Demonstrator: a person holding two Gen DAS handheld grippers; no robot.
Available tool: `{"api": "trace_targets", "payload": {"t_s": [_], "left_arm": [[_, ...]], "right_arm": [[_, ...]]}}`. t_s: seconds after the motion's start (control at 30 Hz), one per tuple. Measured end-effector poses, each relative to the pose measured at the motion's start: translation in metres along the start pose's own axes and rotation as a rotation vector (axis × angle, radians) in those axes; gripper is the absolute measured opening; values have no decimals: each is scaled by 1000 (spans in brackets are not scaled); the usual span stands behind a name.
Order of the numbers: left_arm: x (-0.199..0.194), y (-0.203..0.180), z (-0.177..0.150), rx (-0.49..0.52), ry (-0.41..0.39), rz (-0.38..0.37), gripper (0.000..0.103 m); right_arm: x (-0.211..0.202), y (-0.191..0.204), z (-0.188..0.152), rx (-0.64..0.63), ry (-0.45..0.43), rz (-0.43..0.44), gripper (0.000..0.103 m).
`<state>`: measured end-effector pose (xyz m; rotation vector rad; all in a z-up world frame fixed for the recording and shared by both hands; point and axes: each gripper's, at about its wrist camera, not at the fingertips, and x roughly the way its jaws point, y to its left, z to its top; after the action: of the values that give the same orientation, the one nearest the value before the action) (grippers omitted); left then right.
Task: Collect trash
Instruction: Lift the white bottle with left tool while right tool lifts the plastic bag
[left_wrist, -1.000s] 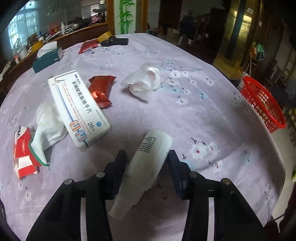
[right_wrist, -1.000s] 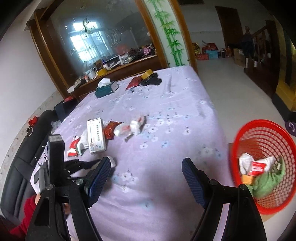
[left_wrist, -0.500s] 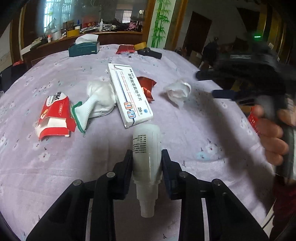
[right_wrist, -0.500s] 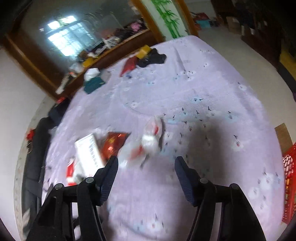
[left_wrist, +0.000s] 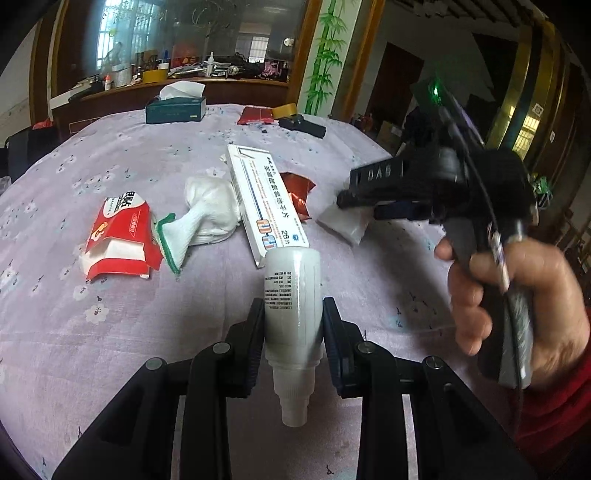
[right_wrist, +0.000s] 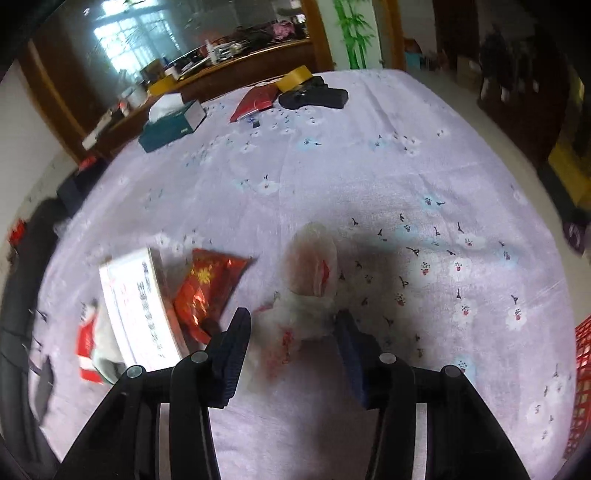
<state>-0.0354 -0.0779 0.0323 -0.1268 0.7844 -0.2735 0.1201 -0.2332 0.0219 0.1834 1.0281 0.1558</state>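
L gripper (left_wrist: 293, 321): jaws were pinched on the white bottle (left_wrist: 292, 299), one pad on each side of the body near the neck end. Nozzle end pointed back toward the camera; flat base pointed out toward the table centre. The bottle base sat just at the near end of the long white medicine box (left_wrist: 263, 201).

R gripper (right_wrist: 291, 332): jaws were closing w/ the crumpled white plastic bag (right_wrist: 310, 291) between them. The bag's near part lay in the gap; the rest bulged out beyond the fingertips. R pad appeared to be at the bag's edge; L pad stood slightly clear, so no firm pinch was seen. The frame was blurred here. In the L wrist view the same R gripper (left_wrist: 354, 197) hung over the bag (left_wrist: 345, 223), held by a hand (left_wrist: 517, 295) w/ a red sleeve.

Outward, on the purple floral cloth (left_wrist: 110, 325): a red foil wrapper (right_wrist: 207, 284) lay just beside the bag, partly under the medicine box. Past the box lay a white glove w/ green cuff (left_wrist: 201, 218), then a red-and-white wipes pack (left_wrist: 118, 236). At the far edge: a green tissue box (left_wrist: 175, 107), a red packet (left_wrist: 255, 115), a yellow tape roll (left_wrist: 284, 109), a black object (left_wrist: 303, 125). A red basket (right_wrist: 580, 376) showed at the right edge of the R wrist view, off the table.
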Motion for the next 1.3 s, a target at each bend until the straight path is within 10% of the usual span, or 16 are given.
{"api": "trace_targets", "payload": {"t_s": [1.3], "left_arm": [[3,12,3,-85,1,54,29]], "right_arm": [[-38,24,-24,-170,-312,43,42]]}}
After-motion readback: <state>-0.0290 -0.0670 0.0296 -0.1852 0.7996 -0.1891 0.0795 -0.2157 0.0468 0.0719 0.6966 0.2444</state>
